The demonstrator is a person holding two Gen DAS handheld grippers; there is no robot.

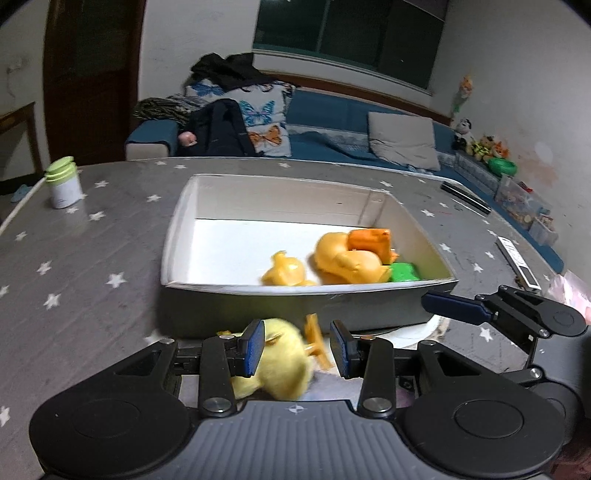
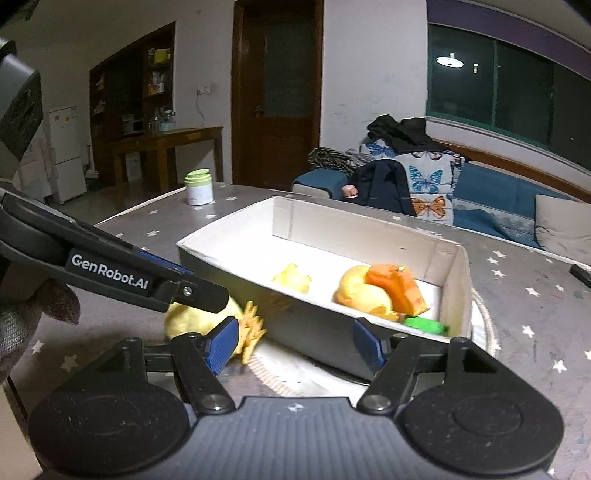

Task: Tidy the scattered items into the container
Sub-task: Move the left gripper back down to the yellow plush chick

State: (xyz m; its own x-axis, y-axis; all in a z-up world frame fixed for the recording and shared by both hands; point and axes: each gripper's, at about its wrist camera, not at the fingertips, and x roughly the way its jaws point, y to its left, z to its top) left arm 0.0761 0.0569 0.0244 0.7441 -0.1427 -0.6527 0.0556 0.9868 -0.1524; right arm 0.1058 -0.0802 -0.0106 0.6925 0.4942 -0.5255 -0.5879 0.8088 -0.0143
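Left wrist view is filled by a grey table (image 1: 92, 258) printed with white stars, on which everything is placed. Behind the table, a blue sofa (image 1: 332, 122) is seen along a white wall, piled with butterfly-print cushions and dark clothes, under a dark window (image 1: 351, 33). In the right wrist view, a brown door (image 2: 275, 92) and wooden shelving are seen further behind the table.

One open grey box (image 1: 295, 306) with a white inside is set at the middle of the table. Four toys are counted inside it, all toward its right end: one large yellow toy (image 1: 347, 262), one small yellow toy (image 1: 284, 273), one orange toy (image 1: 369, 240) and one green toy (image 1: 404, 273).

One fluffy yellow duck toy (image 1: 284, 365) with orange feet is seen outside the box, just in front of its near wall. It lies between the fingers of the left gripper (image 1: 297, 350), which are spread; one pad is touching it, the other is apart from it, so it is not clamped. The right gripper (image 2: 295, 345) is held at the box's near right corner with its fingers wide apart and nothing between the pads.

One white jar (image 1: 64, 182) with a green lid is stood far left of the box. One white remote (image 1: 517, 262) and one dark remote (image 1: 466, 197) are laid to the right of the box.
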